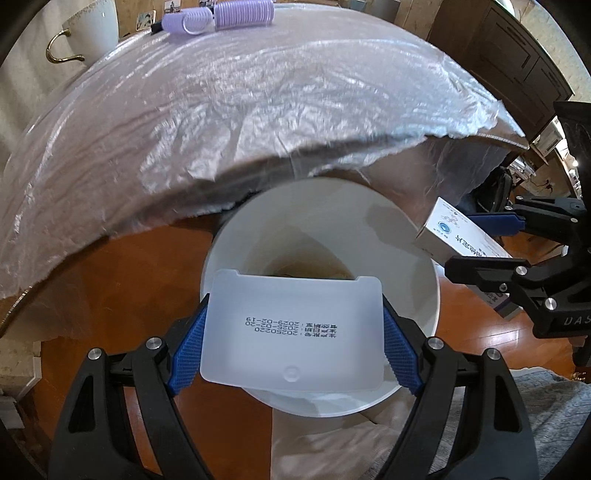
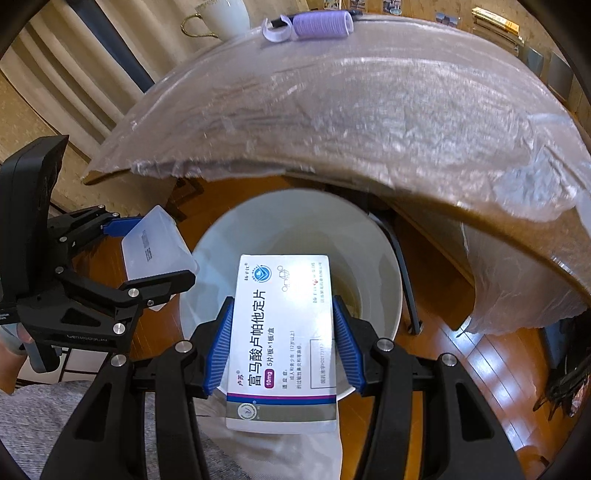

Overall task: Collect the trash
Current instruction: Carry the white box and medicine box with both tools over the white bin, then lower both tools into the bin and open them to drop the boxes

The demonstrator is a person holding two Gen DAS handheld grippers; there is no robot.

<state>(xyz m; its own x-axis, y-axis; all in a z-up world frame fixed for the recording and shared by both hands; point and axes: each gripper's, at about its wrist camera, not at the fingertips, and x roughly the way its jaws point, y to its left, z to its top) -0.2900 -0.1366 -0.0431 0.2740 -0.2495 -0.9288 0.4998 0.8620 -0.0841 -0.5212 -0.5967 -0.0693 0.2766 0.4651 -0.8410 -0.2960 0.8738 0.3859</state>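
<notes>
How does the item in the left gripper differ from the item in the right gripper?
The translucent plastic case in the left gripper is frosted, with only a small printed date; the medicine box in the right gripper is white cardboard with large print. The case is wider, so its fingers stand further apart. Both are held above the white bin.

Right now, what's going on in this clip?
A person with a gripper in each hand is collecting trash. The left gripper is shut on a translucent plastic tray, and the right gripper is shut on a white medicine box. Both are held over the open white bin on the wooden floor beside the plastic-covered table. Nothing has been dropped yet. Purple hair rollers lie on the table.
</notes>
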